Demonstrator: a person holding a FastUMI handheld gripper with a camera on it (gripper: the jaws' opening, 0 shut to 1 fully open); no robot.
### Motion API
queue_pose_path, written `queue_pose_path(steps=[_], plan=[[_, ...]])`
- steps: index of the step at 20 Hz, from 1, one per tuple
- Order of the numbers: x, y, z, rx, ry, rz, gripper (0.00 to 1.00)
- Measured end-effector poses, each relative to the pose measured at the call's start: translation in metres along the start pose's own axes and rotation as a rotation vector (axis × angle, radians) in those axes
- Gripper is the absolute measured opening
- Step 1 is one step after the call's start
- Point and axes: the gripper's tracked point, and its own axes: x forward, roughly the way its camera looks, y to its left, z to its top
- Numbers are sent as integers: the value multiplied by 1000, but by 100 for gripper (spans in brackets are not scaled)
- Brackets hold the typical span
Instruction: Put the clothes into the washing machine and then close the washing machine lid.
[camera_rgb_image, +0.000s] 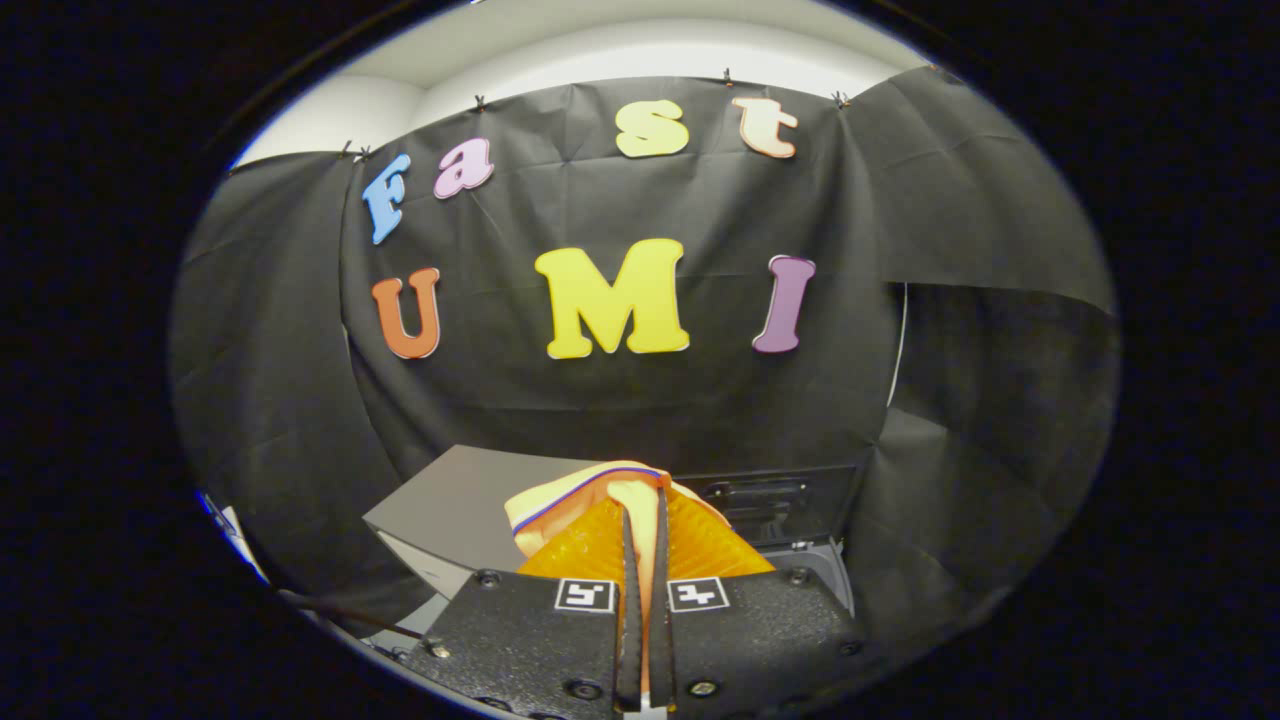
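Dim booth, light from above on pale ceiling (620, 40); strong fisheye bending at edges; centre sharp, fingers (630, 600) close, slightly soft; no glare.

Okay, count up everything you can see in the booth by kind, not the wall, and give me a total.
Garment, orange and cream, pinched in the nearly closed claw: 1
Washing machine, dark, beyond the fingers: 1
Grey lid or panel left of the garment: 1
Total: 3
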Motion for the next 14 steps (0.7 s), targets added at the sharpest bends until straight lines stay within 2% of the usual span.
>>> queue_pose_path(steps=[3,6,14], plan=[[15,-47,6,-16,2,-12,6],[43,-83,-1,-9,25,24,6],[152,-138,-74,37,193,73,6]])
